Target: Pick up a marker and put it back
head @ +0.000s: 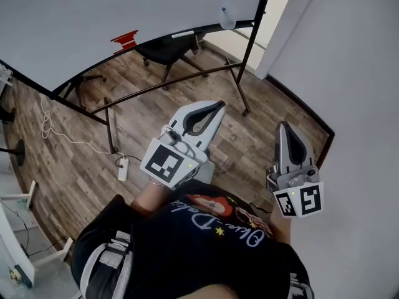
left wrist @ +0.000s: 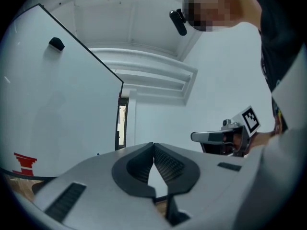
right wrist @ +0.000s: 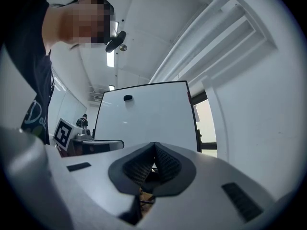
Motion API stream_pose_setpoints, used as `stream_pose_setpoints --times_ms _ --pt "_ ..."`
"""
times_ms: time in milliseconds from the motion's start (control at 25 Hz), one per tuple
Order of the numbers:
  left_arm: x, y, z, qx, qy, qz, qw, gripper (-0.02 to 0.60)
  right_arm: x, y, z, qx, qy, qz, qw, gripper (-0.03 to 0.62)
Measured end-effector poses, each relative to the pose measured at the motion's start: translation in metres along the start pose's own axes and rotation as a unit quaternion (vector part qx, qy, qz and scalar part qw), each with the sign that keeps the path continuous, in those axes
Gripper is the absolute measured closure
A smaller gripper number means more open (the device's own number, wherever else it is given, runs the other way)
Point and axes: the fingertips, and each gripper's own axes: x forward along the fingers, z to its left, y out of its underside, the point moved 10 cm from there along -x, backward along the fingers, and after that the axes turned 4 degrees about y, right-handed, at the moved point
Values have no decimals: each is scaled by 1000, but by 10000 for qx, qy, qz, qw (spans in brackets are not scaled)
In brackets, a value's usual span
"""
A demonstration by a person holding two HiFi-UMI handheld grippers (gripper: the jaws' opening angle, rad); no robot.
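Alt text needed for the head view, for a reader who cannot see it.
Seen from above, a person holds the left gripper and right gripper out front, both shut and empty, over a wood floor. A whiteboard stands ahead.

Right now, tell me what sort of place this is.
Likely an office or meeting room: a large free-standing whiteboard, a black chair beyond it, wood-look flooring and plain white walls.

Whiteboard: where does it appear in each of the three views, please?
Head view: the whiteboard fills the top left.
Left gripper view: the whiteboard covers the left side.
Right gripper view: the whiteboard stands in the centre.
Shared landmark: the doorway next to the board's edge.
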Motion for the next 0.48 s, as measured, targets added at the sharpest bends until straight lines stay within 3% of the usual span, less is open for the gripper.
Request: stream_pose_setpoints --times_ms 480 --pt "44 2 90 -16 -91 -11 10000 578 105 2 -29 -85 -84 64 9999 594"
